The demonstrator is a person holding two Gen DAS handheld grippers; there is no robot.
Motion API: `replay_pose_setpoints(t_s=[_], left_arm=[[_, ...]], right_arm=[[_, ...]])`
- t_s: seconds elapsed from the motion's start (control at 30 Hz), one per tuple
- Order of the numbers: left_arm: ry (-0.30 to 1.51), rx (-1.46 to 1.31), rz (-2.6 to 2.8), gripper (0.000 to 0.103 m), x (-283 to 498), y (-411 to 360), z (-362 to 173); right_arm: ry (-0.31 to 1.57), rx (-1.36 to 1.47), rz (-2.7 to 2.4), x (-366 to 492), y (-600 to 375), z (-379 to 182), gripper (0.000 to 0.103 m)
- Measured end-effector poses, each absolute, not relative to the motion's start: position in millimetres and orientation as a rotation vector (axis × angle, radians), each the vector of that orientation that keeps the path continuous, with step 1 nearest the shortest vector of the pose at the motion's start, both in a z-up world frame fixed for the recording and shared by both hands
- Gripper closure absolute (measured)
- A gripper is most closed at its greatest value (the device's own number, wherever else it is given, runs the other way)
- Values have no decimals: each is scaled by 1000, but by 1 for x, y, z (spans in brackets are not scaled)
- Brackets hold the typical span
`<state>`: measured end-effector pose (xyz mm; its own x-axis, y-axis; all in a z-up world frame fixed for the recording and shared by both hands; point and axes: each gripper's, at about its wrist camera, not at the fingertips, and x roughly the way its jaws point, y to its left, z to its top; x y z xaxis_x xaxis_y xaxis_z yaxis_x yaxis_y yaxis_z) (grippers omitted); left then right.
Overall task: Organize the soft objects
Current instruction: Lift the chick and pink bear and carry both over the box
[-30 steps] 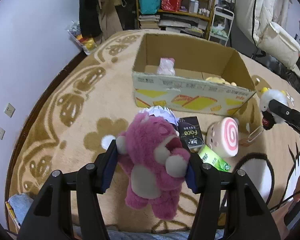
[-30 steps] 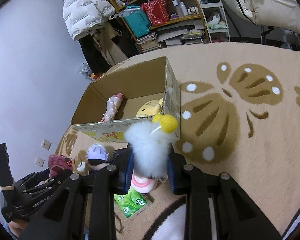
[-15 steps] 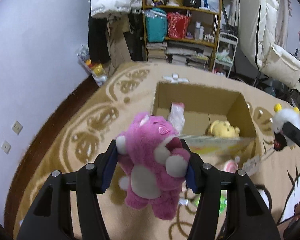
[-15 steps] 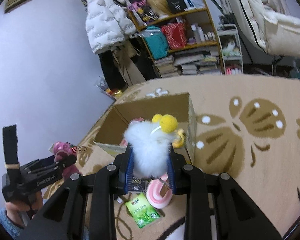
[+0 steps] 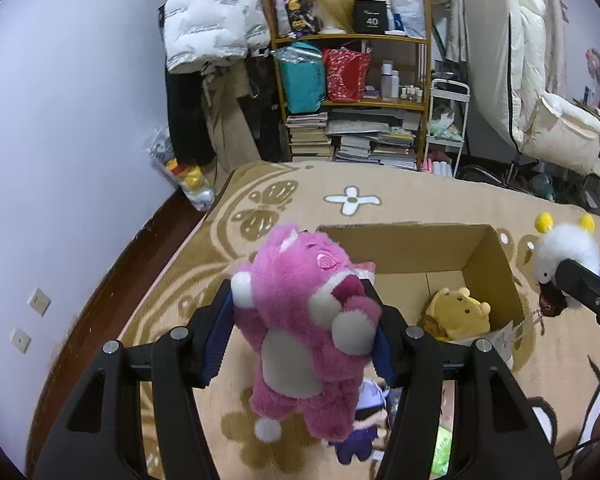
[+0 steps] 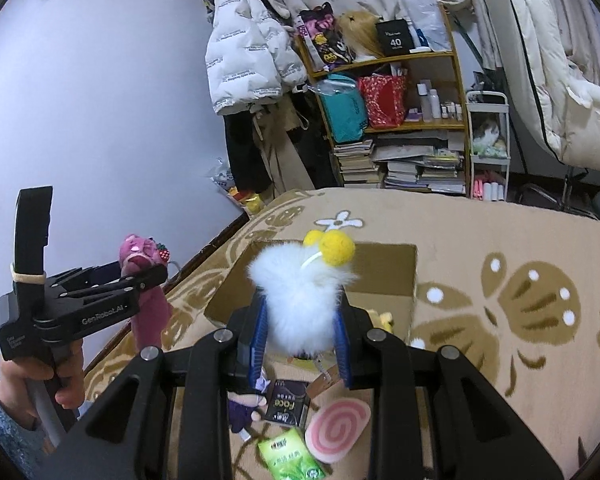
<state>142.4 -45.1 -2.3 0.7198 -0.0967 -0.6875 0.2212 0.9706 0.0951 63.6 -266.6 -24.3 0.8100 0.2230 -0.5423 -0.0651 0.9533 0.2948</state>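
My left gripper (image 5: 302, 336) is shut on a pink plush bear (image 5: 308, 332) and holds it in the air near the left front of an open cardboard box (image 5: 488, 256); it also shows in the right wrist view (image 6: 144, 276). My right gripper (image 6: 300, 328) is shut on a white fluffy plush with yellow pompoms (image 6: 304, 292), held above the box (image 6: 412, 276); the plush shows at the right of the left wrist view (image 5: 564, 248). A yellow bear plush (image 5: 456, 314) lies inside the box.
On the beige patterned carpet (image 6: 520, 300) in front of the box lie a purple-haired doll (image 6: 244, 408), a black packet (image 6: 288, 400), a pink swirl cushion (image 6: 338, 432) and a green packet (image 6: 292, 460). A cluttered shelf (image 5: 352, 100) stands behind by the wall.
Both grippers have risen with their toys, from low over the carpet to well above the box. The views have tilted up toward the shelf.
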Motion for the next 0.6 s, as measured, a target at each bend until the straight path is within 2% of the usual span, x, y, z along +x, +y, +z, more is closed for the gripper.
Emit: replay_pose_setpoints(t_s=[0.6], left_arm=[[713, 226, -272, 43, 191, -86, -14]], right_arm=[[622, 183, 168, 112, -263, -33, 73]])
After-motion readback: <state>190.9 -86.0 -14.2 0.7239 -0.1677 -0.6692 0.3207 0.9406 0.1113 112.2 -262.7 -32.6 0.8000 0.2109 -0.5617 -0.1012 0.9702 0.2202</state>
